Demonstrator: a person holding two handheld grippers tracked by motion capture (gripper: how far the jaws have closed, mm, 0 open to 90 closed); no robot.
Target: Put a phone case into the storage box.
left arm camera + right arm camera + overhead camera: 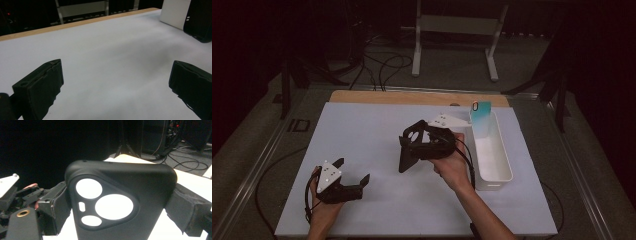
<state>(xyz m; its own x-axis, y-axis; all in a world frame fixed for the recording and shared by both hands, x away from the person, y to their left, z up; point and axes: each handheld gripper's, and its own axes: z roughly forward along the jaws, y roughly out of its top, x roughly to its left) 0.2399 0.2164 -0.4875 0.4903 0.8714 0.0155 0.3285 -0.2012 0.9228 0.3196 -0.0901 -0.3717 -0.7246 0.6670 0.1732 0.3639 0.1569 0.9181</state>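
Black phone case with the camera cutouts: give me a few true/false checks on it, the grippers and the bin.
1. The right gripper is shut on the black phone case with the camera cutouts. True.
2. The left gripper holds a second case. False: it is open, with nothing between its jaws, low over the white table mat.
3. The long white plastic bin sits on the person's left side. False: it sits to the right, beside the right gripper.
4. A teal phone case stands in the bin's far end. True.
5. The black case lies flat on the mat. False: it is held nearly upright.
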